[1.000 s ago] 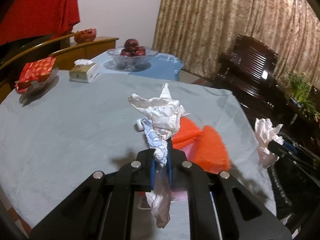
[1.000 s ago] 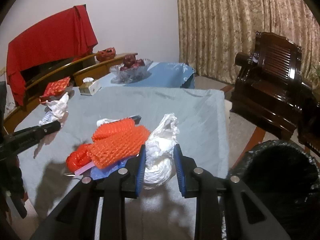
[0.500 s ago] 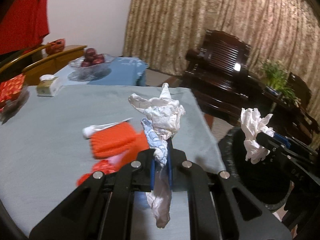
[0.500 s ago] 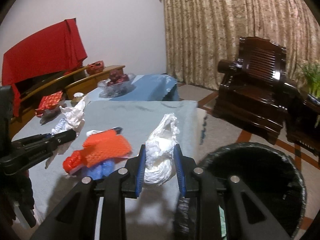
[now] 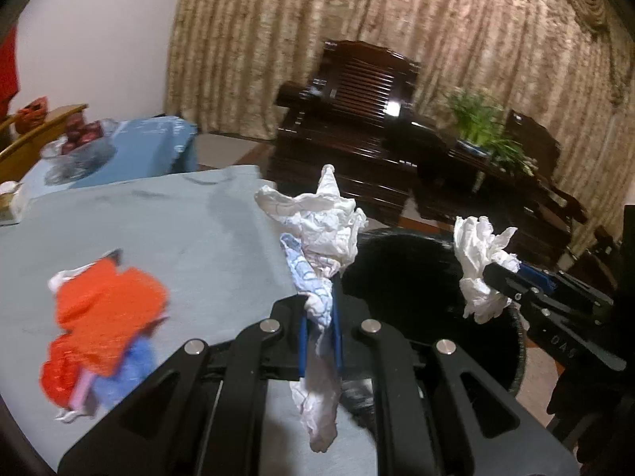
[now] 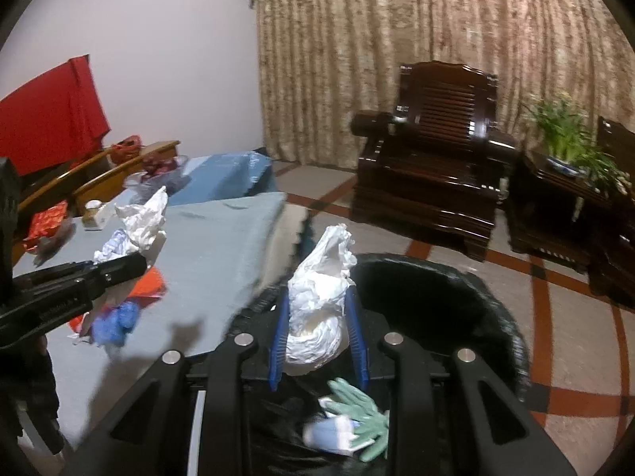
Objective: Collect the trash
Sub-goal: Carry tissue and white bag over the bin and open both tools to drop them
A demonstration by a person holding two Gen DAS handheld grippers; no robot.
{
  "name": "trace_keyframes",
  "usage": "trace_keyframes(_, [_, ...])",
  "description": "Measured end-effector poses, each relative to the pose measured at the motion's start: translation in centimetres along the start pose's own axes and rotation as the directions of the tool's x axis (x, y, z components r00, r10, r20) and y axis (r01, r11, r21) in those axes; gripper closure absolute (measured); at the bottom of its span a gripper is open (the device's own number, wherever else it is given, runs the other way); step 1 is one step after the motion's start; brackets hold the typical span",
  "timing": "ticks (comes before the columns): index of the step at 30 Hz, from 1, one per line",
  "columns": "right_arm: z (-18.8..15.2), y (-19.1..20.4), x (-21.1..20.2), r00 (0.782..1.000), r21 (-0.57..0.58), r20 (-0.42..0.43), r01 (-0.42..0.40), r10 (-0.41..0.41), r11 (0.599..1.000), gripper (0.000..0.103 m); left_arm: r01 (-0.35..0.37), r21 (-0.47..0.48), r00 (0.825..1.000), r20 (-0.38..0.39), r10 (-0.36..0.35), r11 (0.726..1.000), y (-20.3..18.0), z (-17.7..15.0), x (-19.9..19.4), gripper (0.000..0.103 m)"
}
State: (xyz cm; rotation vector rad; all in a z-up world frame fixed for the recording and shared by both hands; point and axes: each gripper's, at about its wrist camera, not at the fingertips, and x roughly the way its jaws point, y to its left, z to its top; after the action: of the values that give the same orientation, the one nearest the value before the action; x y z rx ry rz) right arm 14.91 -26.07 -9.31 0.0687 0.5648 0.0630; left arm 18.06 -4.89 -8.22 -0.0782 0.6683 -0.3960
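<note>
My left gripper (image 5: pixel 319 331) is shut on a crumpled white and blue paper wad (image 5: pixel 317 234), held at the table's right edge beside the black-lined trash bin (image 5: pixel 420 277). My right gripper (image 6: pixel 319 337) is shut on a crumpled white tissue ball (image 6: pixel 321 289) and holds it over the bin's (image 6: pixel 456 289) open mouth. A green glove (image 6: pixel 357 408) and a white-blue scrap lie inside the bin. The right gripper's tissue shows in the left wrist view (image 5: pixel 476 261). Orange netting, red and blue trash (image 5: pixel 103 317) lie on the grey table (image 5: pixel 158 230).
A dark wooden armchair (image 6: pixel 436 158) and a side table with a green plant (image 6: pixel 567 135) stand behind the bin. A glass fruit bowl (image 5: pixel 75 150) sits on a blue-covered table at far left. A tissue box (image 6: pixel 93 214) stands on the grey table.
Both grippers swung right from over the table toward the bin, each keeping its wad. The right gripper now hangs over the bin opening.
</note>
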Motion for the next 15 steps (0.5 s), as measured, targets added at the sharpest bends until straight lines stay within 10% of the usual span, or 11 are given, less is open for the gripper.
trace_keyframes(15, [-2.9,-6.8,0.0,0.990,0.095,-0.057,0.136,-0.131,0.986,0.069,0.175,0.078,0.977,-0.139,-0.163,0.981,-7.8,-1.2,8.1,0.090])
